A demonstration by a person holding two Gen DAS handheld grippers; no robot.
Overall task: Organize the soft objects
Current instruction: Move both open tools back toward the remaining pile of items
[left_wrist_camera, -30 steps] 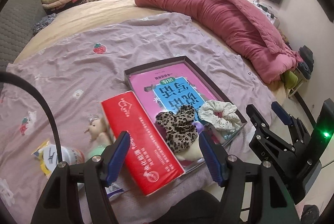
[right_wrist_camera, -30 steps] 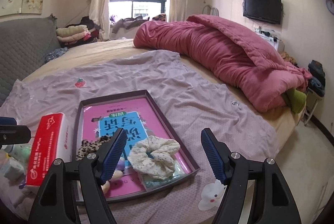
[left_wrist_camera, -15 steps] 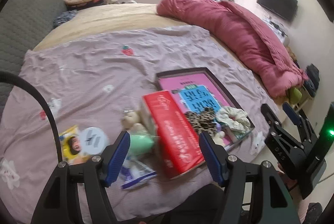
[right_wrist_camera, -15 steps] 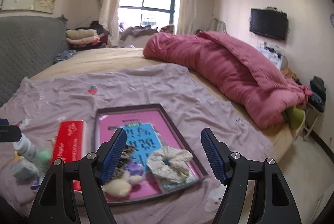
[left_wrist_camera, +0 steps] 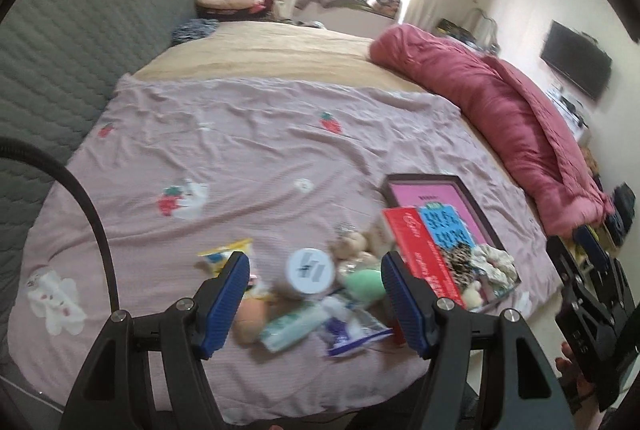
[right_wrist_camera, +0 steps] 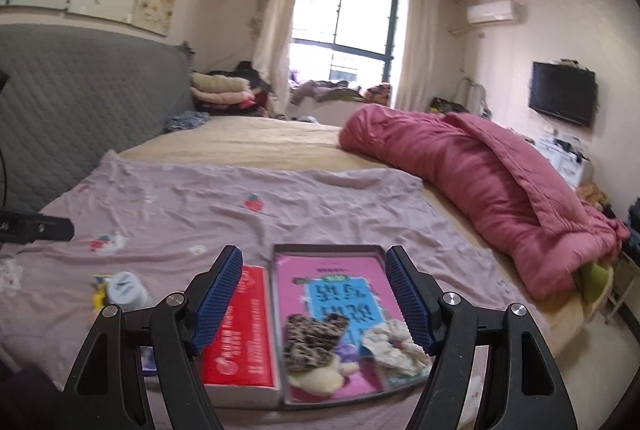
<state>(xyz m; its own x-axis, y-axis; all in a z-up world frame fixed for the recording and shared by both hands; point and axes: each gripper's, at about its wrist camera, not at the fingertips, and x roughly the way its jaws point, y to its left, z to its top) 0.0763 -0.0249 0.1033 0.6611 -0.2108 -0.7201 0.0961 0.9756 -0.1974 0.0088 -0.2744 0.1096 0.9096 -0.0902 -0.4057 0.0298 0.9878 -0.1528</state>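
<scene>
A dark tray [right_wrist_camera: 320,250] lined with a pink book lies on the mauve sheet and holds a leopard scrunchie [right_wrist_camera: 312,340], a cream floral scrunchie [right_wrist_camera: 394,348] and a pale plush piece [right_wrist_camera: 316,380]. My right gripper [right_wrist_camera: 314,300] is open and empty above the tray. My left gripper [left_wrist_camera: 316,304] is open and empty above a loose pile: a small teddy bear [left_wrist_camera: 354,242], a green sponge [left_wrist_camera: 364,280], a peach sponge [left_wrist_camera: 250,314] and a white-lidded jar [left_wrist_camera: 310,272]. The tray also shows in the left wrist view [left_wrist_camera: 472,197].
A red tissue box [right_wrist_camera: 240,330] lies against the tray's left side. A yellow packet [left_wrist_camera: 224,254], a mint tube [left_wrist_camera: 296,324] and a plastic wrapper [left_wrist_camera: 352,330] lie in the pile. A rolled pink duvet [right_wrist_camera: 480,173] lies at right, a grey headboard [right_wrist_camera: 60,101] at left.
Both grippers have pulled back and risen; the left view has swung left from the tray to the loose pile. Both stay open and empty.
</scene>
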